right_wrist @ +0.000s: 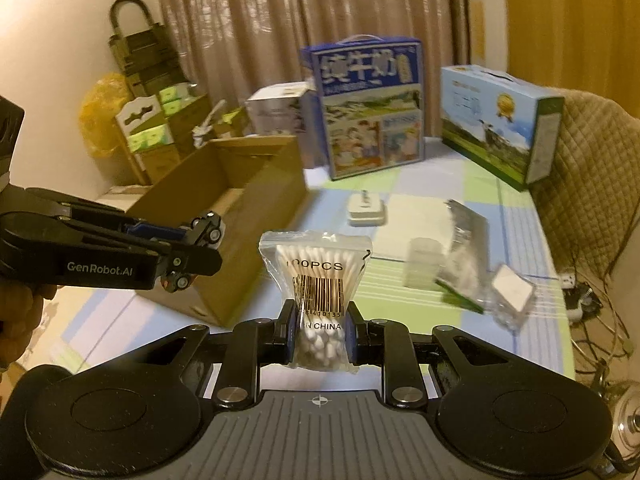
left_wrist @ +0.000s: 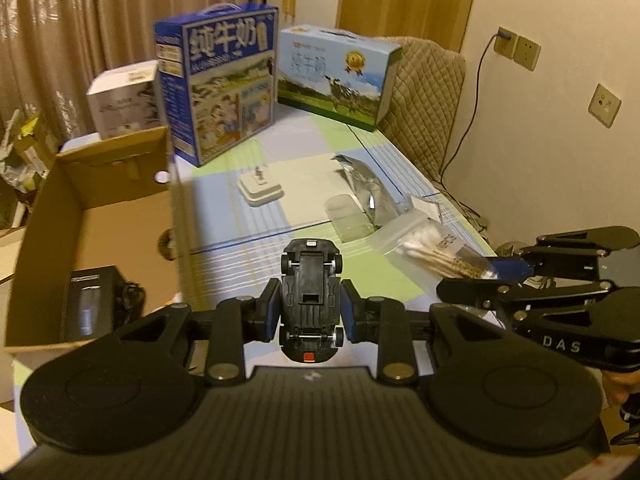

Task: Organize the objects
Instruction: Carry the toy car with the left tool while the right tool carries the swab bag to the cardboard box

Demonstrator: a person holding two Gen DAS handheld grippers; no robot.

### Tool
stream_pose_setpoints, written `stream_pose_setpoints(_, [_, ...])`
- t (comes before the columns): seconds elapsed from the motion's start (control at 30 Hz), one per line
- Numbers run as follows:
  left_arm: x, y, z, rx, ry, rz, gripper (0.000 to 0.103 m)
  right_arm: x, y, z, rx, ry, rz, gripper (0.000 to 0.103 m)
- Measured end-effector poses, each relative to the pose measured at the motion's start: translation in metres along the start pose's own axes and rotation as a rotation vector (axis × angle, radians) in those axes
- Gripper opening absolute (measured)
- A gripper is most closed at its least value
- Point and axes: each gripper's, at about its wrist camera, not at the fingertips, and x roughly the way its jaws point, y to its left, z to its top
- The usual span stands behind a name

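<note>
Black plastic toy car (left_wrist: pixel 310 300) is clamped by the left gripper (left_wrist: pixel 310 312); the cotton swab bag (right_wrist: pixel 318 296) is pinched by the right gripper (right_wrist: pixel 319 334), right of the cardboard box (left_wrist: pixel 100 216).

Dim warm light; blurred, fisheye-warped edges

Your left gripper (left_wrist: pixel 310 312) holds the toy car (left_wrist: pixel 311 296) above the near part of the table (left_wrist: pixel 280 152), and your right gripper (right_wrist: pixel 319 334) holds the bag of cotton swabs (right_wrist: pixel 316 280) just to its right. The open cardboard box (left_wrist: pixel 96 216) stands at the table's left edge, with a dark device (left_wrist: pixel 90 304) inside. Behind it stands a small carton (left_wrist: pixel 124 98). At the far end, two milk cartons (left_wrist: pixel 218 88) (left_wrist: pixel 340 72) stand side by side. Between you and them lie a small flat case (left_wrist: pixel 260 190), a foil pouch (left_wrist: pixel 360 184) and a clear plastic cup (left_wrist: pixel 346 218).
</note>
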Motion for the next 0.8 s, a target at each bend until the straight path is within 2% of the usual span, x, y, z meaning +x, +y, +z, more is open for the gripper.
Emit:
stream_pose_setpoints(0.23, [-0.033,0.035,-0.009,-0.038,-0.03,0.023,0.026,0.009,0.039,0.009,-0.043,0.001,0.033,0.02])
stream_pose_setpoints(0.5, [-0.063,0.105,-0.012,-0.068,-0.041,0.117,0.026,0.037,0.085,0.036,-0.096,0.0,0.083,0.02])
stream_pose_setpoints(0.8, [-0.069,0.172,-0.005,-0.082,-0.025,0.195,0.026,0.078,0.119,0.068,-0.1,-0.001,0.122,0.02])
